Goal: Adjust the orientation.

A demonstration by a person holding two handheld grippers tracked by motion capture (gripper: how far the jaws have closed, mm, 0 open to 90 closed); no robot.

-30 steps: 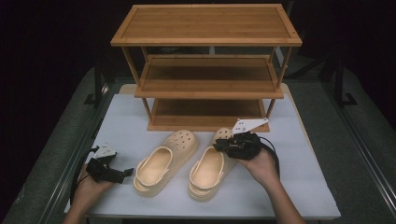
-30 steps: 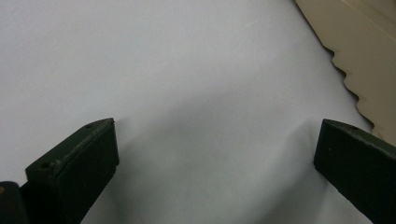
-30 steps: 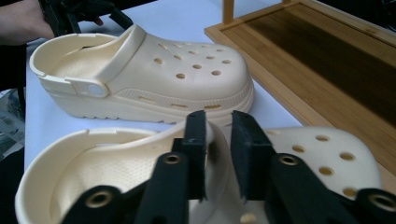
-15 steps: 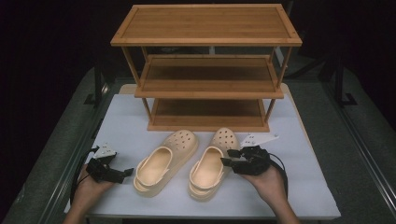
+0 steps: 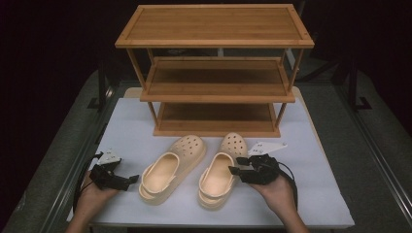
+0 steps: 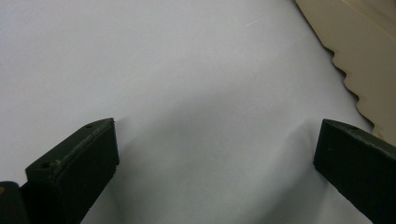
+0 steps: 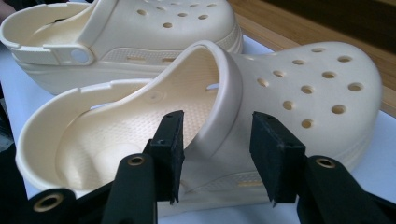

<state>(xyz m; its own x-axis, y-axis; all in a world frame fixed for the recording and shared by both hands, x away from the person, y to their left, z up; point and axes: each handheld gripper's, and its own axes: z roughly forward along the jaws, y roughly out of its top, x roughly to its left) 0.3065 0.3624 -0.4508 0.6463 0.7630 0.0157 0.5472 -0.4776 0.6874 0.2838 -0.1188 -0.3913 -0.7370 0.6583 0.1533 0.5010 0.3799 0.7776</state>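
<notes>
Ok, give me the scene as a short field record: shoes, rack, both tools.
right clog: flat on the white table, toe toward the rack
left clog: beside it, angled, apart
rack: three wooden shelves, all bare
right tool: jaws have just been opening; they straddle the right clog's side wall at its opening, pads not pressing
left tool: open over bare table, left clog's sole edge near its jaw
</notes>
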